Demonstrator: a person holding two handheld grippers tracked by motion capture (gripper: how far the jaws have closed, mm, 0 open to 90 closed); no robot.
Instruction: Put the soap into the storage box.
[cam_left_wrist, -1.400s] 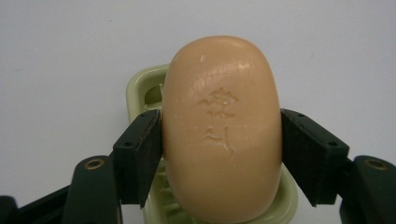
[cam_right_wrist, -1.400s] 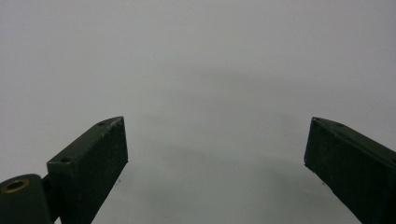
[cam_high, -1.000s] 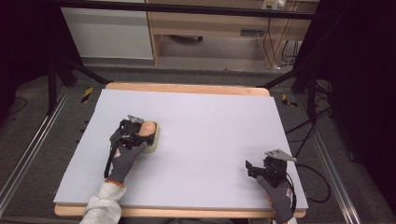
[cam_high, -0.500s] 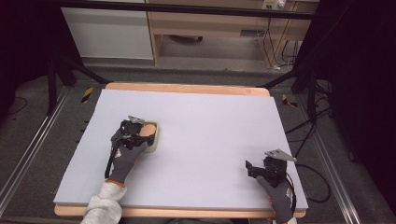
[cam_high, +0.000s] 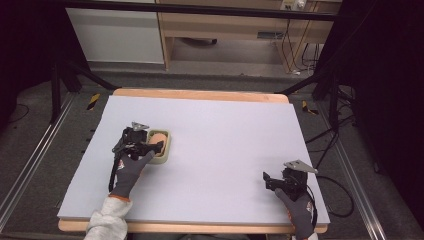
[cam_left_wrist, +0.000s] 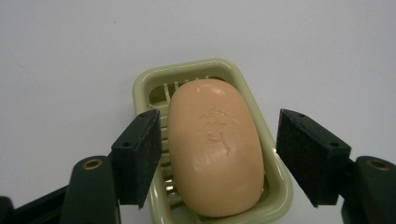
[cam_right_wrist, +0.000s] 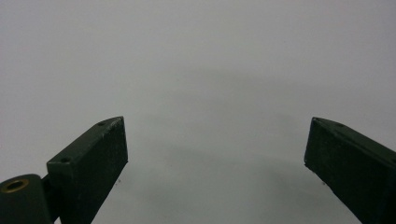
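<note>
Left gripper view: the left gripper (cam_left_wrist: 219, 156) stands wide, its black jaws flanking a smooth, rounded peach soap (cam_left_wrist: 215, 147) at frame centre, lying in a pale green slatted plastic dish (cam_left_wrist: 275, 179). A slick, curved bar could squirt out if squeezed off-centre, or the light dish could skid. Lower right of the high view, the right gripper (cam_high: 274, 181) is wide and empty over the matte grey table (cam_high: 225, 130).

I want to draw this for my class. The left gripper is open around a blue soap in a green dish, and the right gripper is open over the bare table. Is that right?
Nearly. The soap is not blue; it is peach-orange, as the left gripper view shows. The rest holds: the left gripper is open around it in the green dish, and the right gripper is open over the bare table.
</note>
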